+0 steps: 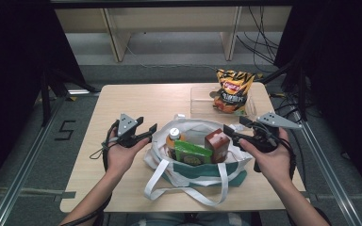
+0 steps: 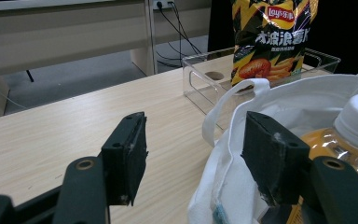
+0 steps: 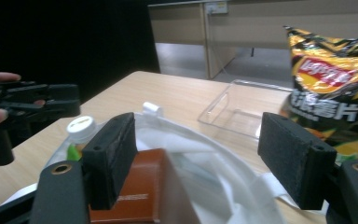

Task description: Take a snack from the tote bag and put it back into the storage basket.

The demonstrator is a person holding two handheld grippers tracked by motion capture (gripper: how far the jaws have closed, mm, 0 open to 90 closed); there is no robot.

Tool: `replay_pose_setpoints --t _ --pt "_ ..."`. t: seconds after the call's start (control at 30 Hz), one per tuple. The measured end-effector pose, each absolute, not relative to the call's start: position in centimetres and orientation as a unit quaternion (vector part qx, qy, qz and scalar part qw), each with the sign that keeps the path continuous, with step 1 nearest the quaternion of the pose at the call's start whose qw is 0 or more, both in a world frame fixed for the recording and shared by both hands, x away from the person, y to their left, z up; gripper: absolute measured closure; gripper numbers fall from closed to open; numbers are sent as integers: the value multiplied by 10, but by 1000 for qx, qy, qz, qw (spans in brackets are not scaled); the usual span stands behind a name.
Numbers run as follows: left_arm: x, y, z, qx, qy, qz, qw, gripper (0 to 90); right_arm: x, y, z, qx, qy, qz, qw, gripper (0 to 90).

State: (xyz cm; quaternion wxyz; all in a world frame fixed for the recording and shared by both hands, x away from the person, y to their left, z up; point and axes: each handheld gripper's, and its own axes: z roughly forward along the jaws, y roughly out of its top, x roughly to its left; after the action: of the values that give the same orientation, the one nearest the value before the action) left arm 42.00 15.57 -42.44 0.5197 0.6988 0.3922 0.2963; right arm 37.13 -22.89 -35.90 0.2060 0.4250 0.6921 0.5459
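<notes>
Tote bag, behind it "Lay's" chip bag

Carton in bag — chips behind

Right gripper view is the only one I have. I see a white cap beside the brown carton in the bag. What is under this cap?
Observer: A bottle of orange drink; the left gripper view shows it close up.
Operator: Is there anything else in the bag?
Observer: Yes, a green packet lies in front of the bottle and the brown carton in the high view.
Operator: Does the left gripper hold the bag?
Observer: No. The left gripper is open, with the rim of the white bag between its jaws.
</notes>
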Motion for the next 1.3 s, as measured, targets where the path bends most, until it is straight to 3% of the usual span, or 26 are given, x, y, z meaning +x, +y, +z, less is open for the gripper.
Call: replay_pose_setpoints --t 0.57,1.3 --pt "420 156 -424 699 391 297 520 393 365 -199 -375 402 723 530 187 254" --pt "420 156 -425 700 390 296 520 393 364 -190 -394 387 740 507 214 285"
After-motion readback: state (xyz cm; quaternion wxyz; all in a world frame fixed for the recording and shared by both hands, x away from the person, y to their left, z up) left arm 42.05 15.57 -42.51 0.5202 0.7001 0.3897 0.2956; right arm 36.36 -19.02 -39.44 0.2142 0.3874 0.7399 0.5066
